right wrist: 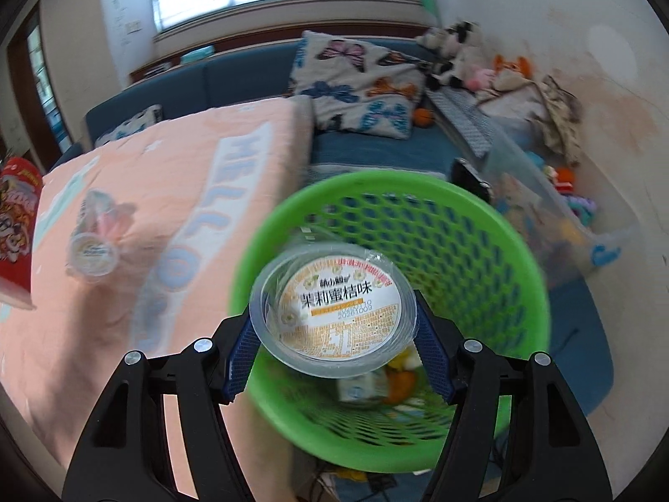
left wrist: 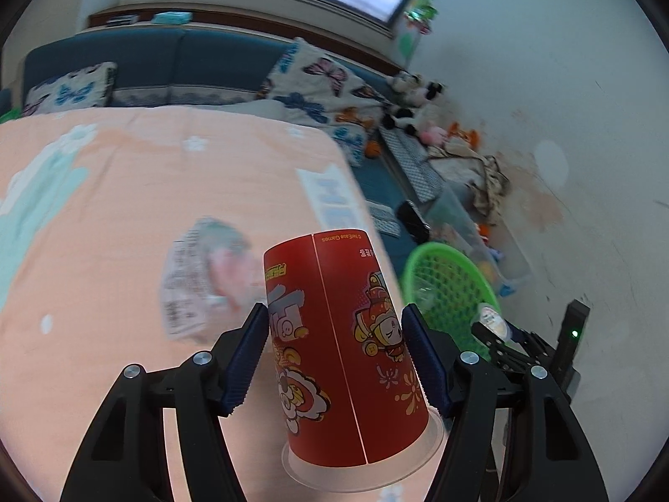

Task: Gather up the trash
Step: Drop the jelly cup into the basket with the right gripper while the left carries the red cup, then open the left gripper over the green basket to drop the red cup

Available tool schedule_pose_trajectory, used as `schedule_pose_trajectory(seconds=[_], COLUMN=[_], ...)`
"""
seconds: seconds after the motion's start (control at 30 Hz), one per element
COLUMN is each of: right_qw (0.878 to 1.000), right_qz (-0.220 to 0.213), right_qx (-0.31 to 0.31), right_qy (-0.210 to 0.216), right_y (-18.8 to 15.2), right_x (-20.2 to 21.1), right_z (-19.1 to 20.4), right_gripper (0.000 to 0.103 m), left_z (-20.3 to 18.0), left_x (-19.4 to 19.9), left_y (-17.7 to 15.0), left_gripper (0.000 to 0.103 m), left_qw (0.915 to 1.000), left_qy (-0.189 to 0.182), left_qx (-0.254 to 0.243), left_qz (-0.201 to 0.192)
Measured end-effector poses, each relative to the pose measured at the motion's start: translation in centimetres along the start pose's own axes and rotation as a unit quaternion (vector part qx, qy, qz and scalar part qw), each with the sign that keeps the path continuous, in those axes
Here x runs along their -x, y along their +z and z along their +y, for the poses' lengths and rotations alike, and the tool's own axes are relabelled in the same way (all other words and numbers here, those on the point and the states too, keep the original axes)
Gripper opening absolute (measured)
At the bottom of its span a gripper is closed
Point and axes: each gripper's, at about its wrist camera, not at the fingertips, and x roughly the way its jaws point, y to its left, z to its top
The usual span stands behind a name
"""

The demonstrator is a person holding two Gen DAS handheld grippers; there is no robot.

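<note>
over the peach-covered surface (left wrist: 125, 209) and the green basket (right wrist: 481, 251) beside it, you were mid-carry with both hands. your left tool (left wrist: 334, 359) pinched an upside-down red paper cup (left wrist: 334, 355) above the surface, with the basket off to its right. your right tool (right wrist: 332, 330) pinched a clear jelly cup (right wrist: 334, 313) right over the basket's mouth, where other scraps already lay. next, you needed to spread the right tool to drop it, then bring the red cup across. one small cup (right wrist: 92, 253) and a crumpled wrapper (left wrist: 200, 276) were still on the surface.
</note>
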Motion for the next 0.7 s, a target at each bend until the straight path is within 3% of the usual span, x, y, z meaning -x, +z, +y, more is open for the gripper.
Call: schedule_pose_trajectory(seconds=[0.37,0.7], right_qw=[0.999,0.998], right_qz=[-0.002,-0.030], right_qx=[-0.046,-0.052], right_qy=[-0.013,-0.016], right_y=[-0.9,-1.9], right_x=[0.3,3.7], right_z=[-4.8,-6.6], right_gripper=[0.075,0.078], left_z=[-7.6,-13.5], left_x=[-4.6,-9.8], left_y=[0.6,0.7], left_gripper=[0.063,0.063], left_qw=[0.9976,0.9921], left_qy=[-0.034,-0.057], left_qx=[-0.052,-0.097], left_qz=[0.029,0.056])
